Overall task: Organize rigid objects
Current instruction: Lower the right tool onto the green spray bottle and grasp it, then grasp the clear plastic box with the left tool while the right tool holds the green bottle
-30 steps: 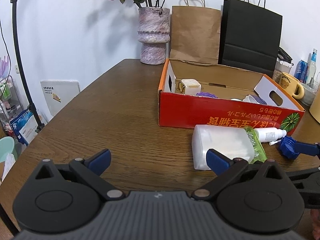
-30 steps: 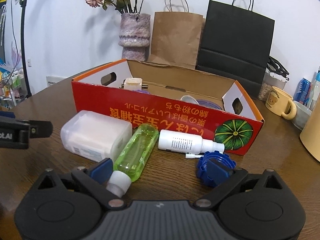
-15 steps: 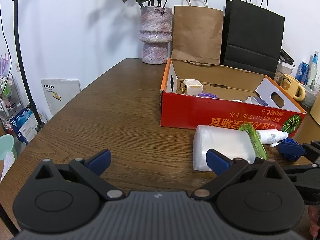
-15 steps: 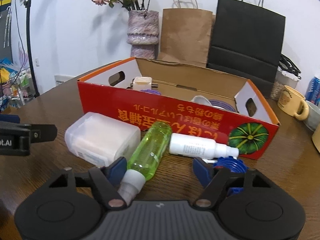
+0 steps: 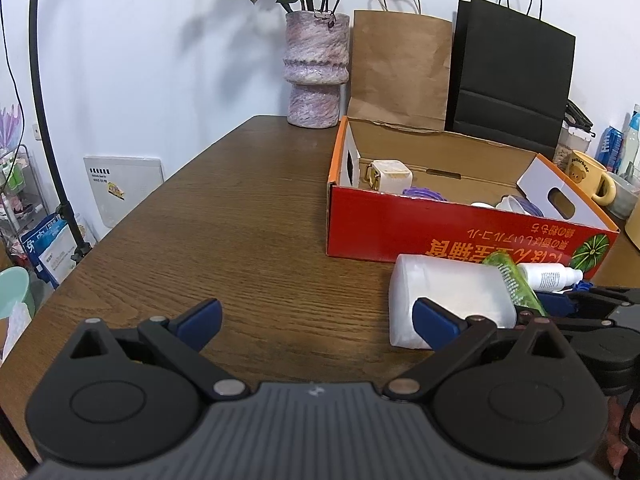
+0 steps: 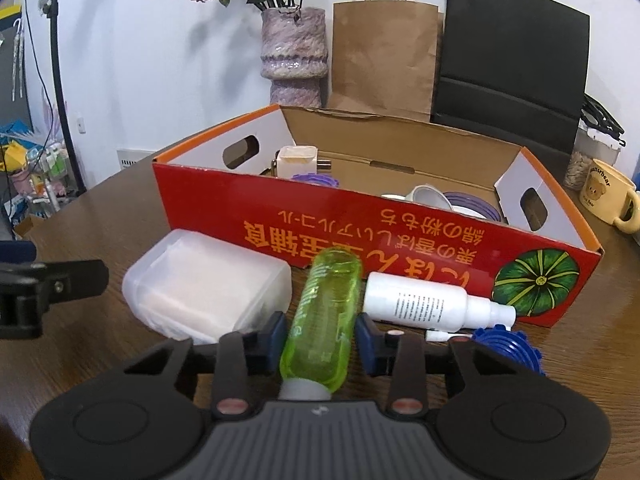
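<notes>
Dark wood-grain table (image 6: 624,288), white wall behind.

Item, green translucent bottle (image 6: 326,312): lying flat, grey cap end toward you, clamped between the blue pads of your right gripper (image 6: 321,338), whose jaws have just been closing onto it. Likely light, stiff plastic, smooth and round, so it may roll or slip; you hold it low on the body near the cap, a fair place to grip. Lettering on it too blurred to read.

Left of the claw: frosted plastic case (image 6: 208,286), touching the bottle. Right: white spray bottle (image 6: 432,304), fine print illegible; blue ridged lid (image 6: 508,344).

Ahead: red cardboard box (image 6: 400,236), Japanese print upside down, pumpkin picture; yellow mug (image 6: 606,196) reading "butterbear".

Your left gripper (image 5: 316,314) stands open, nothing between its jaws.
</notes>
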{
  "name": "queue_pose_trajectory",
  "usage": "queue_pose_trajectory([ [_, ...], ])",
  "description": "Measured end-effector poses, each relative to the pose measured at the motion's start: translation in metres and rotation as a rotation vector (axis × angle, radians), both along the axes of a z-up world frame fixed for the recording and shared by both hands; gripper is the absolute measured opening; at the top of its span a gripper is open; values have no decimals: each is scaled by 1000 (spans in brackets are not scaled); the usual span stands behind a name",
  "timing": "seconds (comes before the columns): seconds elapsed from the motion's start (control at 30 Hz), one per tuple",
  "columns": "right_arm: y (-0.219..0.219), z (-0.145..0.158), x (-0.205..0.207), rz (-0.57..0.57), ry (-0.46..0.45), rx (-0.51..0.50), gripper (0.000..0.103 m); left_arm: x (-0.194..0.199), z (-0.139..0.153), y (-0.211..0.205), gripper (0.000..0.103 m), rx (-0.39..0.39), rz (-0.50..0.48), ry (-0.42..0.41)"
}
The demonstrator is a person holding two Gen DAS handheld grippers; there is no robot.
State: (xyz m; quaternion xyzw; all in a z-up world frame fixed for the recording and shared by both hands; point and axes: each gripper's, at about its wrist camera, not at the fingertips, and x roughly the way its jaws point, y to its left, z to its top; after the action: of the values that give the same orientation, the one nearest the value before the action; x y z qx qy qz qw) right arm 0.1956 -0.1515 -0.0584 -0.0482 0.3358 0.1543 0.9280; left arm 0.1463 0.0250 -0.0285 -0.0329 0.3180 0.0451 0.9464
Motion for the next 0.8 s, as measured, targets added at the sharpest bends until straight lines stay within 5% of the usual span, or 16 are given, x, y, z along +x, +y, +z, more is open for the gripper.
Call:
queue_pose_trajectory([
  [0.8, -33, 10, -20, -15, -135, 100, 31, 20, 1, -36, 103, 2, -30, 15],
])
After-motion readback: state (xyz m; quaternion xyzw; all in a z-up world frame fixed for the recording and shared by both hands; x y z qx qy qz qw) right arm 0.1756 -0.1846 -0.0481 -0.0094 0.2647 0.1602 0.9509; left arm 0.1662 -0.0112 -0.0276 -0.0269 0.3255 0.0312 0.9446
